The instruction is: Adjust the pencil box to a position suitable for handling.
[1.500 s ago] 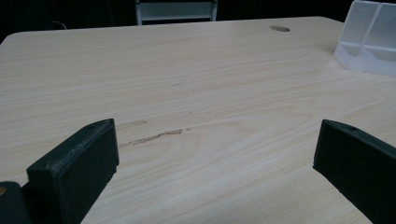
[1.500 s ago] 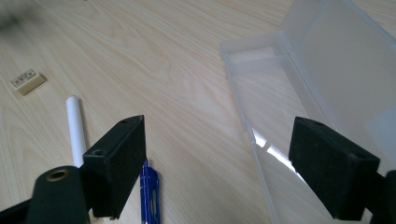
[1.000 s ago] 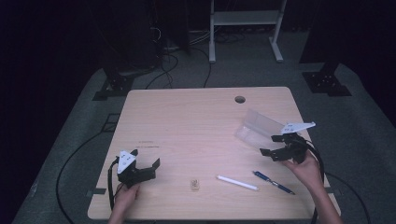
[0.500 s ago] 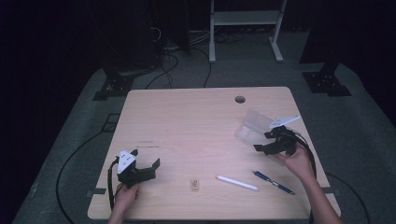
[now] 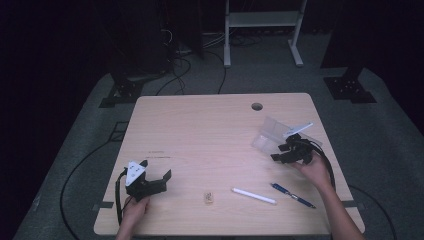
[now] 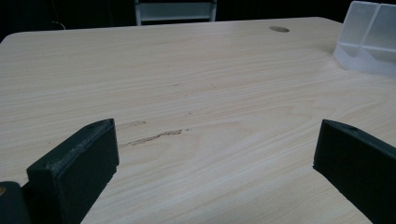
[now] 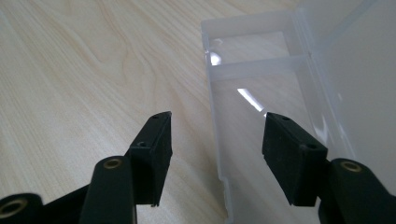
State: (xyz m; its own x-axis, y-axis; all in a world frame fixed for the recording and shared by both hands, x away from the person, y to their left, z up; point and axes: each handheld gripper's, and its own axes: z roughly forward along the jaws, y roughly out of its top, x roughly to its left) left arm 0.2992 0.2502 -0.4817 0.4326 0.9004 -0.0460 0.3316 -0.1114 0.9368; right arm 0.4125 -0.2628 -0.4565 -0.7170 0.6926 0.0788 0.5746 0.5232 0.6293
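A clear plastic box [image 5: 272, 134] with its lid up stands at the table's right side. My right gripper [image 5: 286, 150] is open at the box's near edge. In the right gripper view the box [image 7: 252, 70] shows two empty compartments, and my right gripper [image 7: 217, 140] straddles its side wall: one jaw over bare table, the other over a compartment, neither touching. My left gripper [image 5: 152, 182] rests open near the front left edge, with nothing between its jaws. In the left gripper view my left gripper [image 6: 215, 154] faces bare wood, with the box [image 6: 369, 42] far off.
A white marker [image 5: 254, 196], a blue pen [image 5: 293, 195] and a small tan block [image 5: 209, 198] lie near the front edge. A cable hole [image 5: 257, 106] sits at the table's back. Dark floor with cables and stand feet surrounds the table [image 5: 200, 130].
My right gripper has moved left and away from the person, up to the clear box. The left gripper has stayed in place.
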